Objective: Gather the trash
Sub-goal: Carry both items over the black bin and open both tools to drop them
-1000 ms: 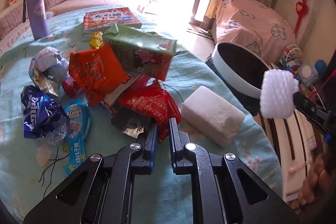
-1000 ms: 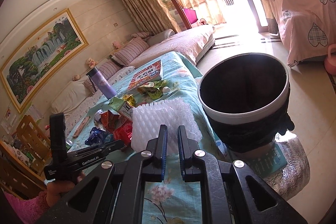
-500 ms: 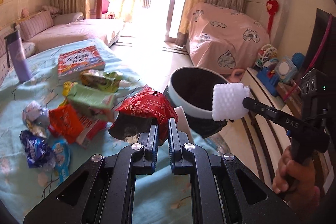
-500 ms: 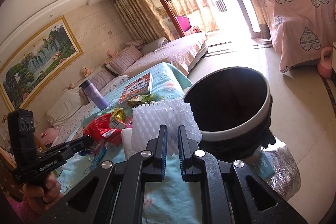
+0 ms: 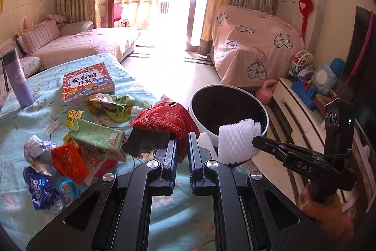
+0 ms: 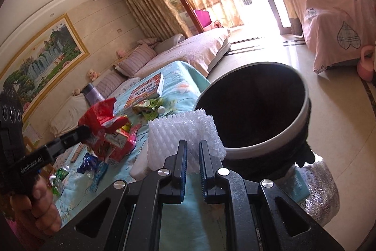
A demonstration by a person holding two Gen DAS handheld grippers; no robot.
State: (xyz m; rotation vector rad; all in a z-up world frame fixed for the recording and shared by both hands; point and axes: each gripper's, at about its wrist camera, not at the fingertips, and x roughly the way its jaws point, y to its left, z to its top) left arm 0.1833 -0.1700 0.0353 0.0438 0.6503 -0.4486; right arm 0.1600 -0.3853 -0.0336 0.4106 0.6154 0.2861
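Both grippers moved nearer the bin (image 5: 229, 109) – left gripper (image 5: 182, 145) grasping the red wrapper (image 5: 164, 121), right gripper (image 6: 193, 147) grasping white foam (image 6: 185, 131) at frame centre – early release drops them outside

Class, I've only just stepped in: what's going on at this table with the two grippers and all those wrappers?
A person is clearing trash, one handheld gripper in each hand. The left gripper is shut on a red snack bag, lifted above the table. The right gripper is shut on a white foam net, held at the rim of the dark bin beside the table. More wrappers, a green carton, a book and a purple bottle sit on the blue tablecloth.
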